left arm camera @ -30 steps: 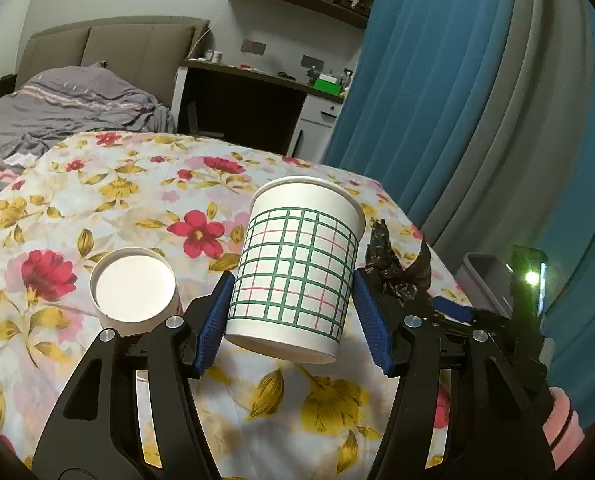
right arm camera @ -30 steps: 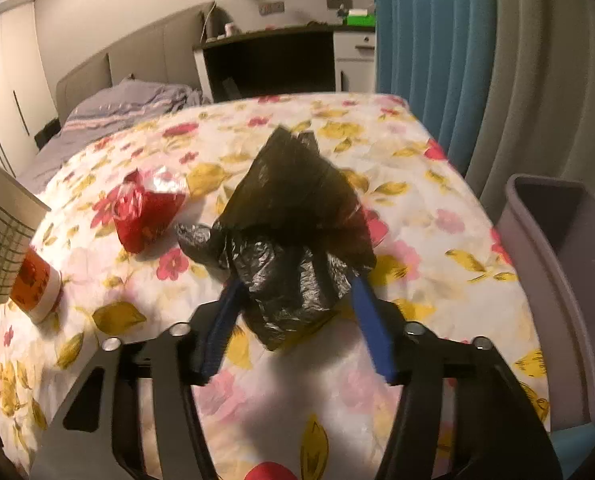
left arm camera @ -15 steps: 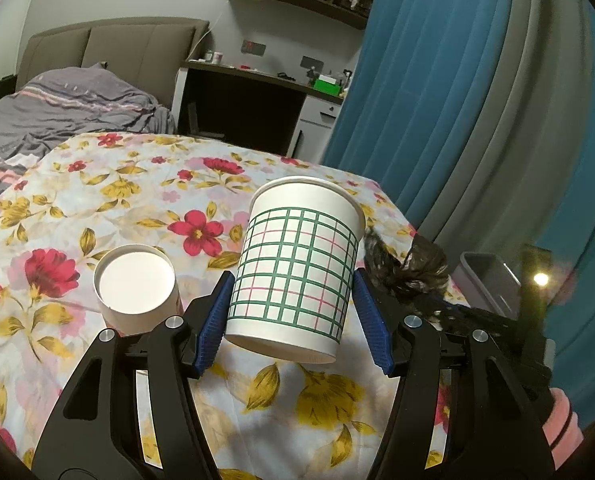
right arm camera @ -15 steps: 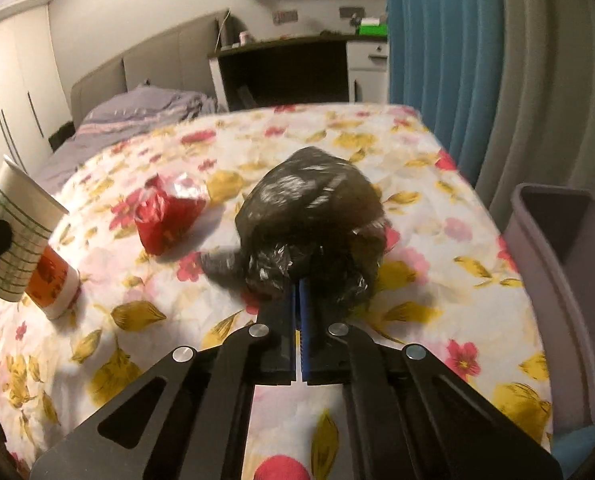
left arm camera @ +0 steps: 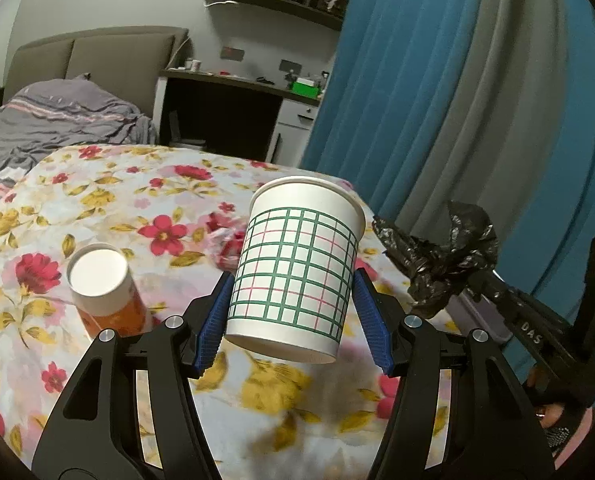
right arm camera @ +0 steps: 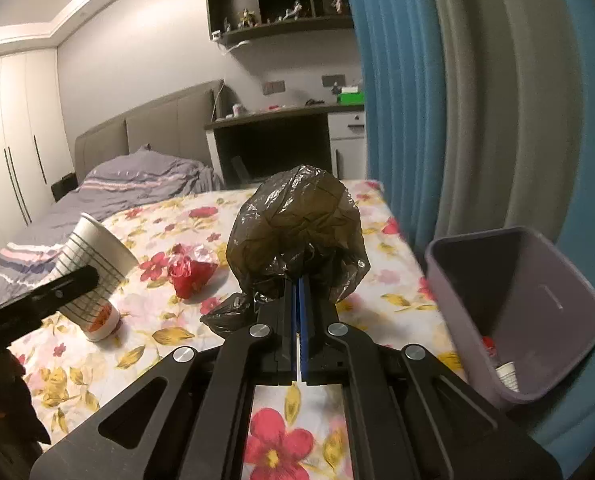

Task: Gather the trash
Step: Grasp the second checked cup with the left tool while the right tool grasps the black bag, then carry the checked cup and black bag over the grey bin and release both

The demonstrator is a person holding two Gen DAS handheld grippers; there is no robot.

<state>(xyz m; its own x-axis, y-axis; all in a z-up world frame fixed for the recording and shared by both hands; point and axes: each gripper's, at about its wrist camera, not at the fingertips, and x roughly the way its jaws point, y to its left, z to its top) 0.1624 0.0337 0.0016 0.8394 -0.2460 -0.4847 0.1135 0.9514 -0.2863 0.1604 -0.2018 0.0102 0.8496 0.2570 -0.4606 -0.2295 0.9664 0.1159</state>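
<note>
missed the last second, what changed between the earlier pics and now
The right gripper closed on the black plastic bag and lifted it off the floral bedspread, with the grey bin to its right. The left gripper, which already held the checked paper cup, raised it slightly. The orange cup and red wrapper stayed where they were on the bedspread.

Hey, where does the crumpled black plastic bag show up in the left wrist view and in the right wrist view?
Left wrist: the black plastic bag is at the right edge, level with the checked paper cup, pinched at the tip of the right gripper.
Right wrist: it fills the centre, just above the shut gripper, left of the grey bin.
Shared landmark: the green box on the desk.
</note>
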